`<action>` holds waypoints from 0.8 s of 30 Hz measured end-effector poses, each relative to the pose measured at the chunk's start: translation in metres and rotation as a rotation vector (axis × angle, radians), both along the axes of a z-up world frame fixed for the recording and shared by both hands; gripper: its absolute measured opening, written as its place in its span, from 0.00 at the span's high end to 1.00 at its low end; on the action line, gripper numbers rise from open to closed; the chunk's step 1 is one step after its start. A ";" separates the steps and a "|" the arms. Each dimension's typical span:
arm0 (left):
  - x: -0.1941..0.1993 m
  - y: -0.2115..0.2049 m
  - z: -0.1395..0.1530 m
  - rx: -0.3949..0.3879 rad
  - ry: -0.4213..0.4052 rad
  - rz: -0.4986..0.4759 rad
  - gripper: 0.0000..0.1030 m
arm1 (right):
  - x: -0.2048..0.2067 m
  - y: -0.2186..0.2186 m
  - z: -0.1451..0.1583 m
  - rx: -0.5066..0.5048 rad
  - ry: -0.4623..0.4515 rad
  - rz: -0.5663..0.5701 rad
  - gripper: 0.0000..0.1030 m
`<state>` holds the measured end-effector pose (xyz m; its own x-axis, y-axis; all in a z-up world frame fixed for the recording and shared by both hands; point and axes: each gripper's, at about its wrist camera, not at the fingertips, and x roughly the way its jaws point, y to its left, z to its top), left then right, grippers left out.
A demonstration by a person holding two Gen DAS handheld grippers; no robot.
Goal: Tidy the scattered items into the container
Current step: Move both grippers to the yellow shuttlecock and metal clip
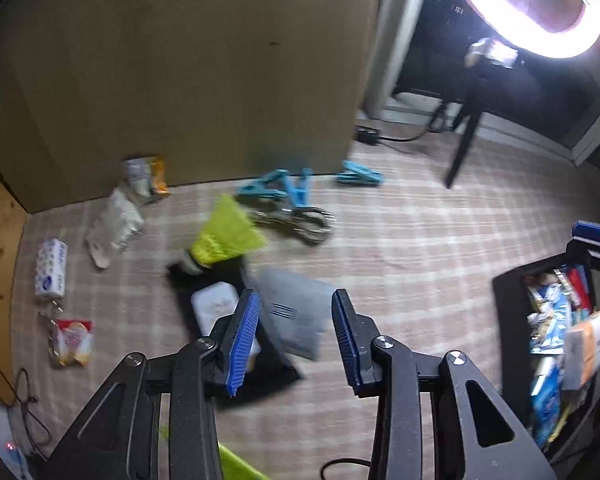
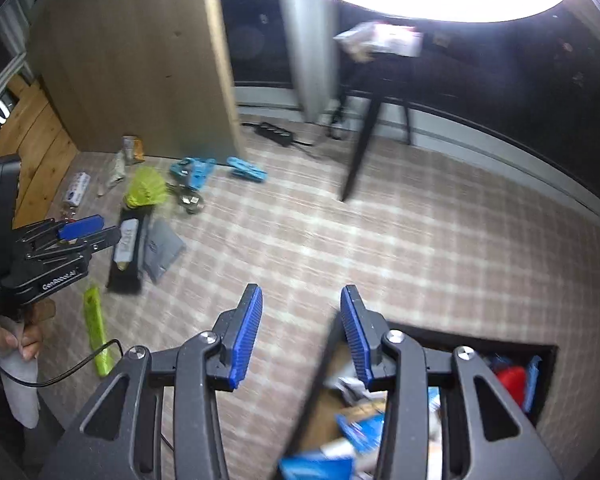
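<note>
Both grippers are seen with jaws partly open and nothing between the pads. The left gripper [image 1: 296, 334] is angled down over the loose cluster, presumably because that is where work remains: a grey pouch [image 1: 294, 316] lies directly beyond its jaws, overlapping a black tray [image 1: 276, 364] on which a white tin [image 1: 214, 308] rests. A yellow shuttlecock [image 1: 224, 240] lies at the tray's far end, just beside it. Further off, against the wooden cabinet [image 1: 188, 72], blue clothes pegs [image 1: 284, 190] and metal scissors-like tools [image 1: 300, 222] are scattered, with snack packets [image 1: 142, 178] and a tissue pack [image 1: 51, 274] to the left.

The right gripper [image 2: 302, 334] is held over the near edge of the black container [image 2: 544, 364], which stands on the checked carpet [image 2: 420, 240] well apart from the cluster and is already filled with packets. With nothing in its jaws, it is judged to be free for another item. Nothing is being carried at this moment; the remaining items are all on the carpet.
</note>
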<state>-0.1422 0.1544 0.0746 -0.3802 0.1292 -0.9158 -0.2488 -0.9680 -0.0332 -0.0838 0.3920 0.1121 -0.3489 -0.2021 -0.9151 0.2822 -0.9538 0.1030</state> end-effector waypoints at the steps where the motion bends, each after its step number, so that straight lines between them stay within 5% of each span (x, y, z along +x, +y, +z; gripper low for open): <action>1: -0.004 -0.006 -0.003 -0.012 -0.002 -0.006 0.63 | -0.007 -0.013 -0.004 -0.005 -0.008 0.019 0.61; 15: -0.054 -0.032 -0.049 -0.136 -0.027 -0.118 0.54 | -0.087 -0.142 -0.084 -0.047 -0.148 0.156 0.71; 24: -0.067 -0.017 -0.069 -0.143 -0.033 -0.151 0.52 | -0.119 -0.167 -0.116 -0.034 -0.177 0.161 0.73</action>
<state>-0.2093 0.1378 0.0060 -0.3361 0.0507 -0.9404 -0.3926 -0.9152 0.0910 -0.2032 0.2251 -0.0036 -0.1443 -0.2744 -0.9507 0.4055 -0.8928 0.1961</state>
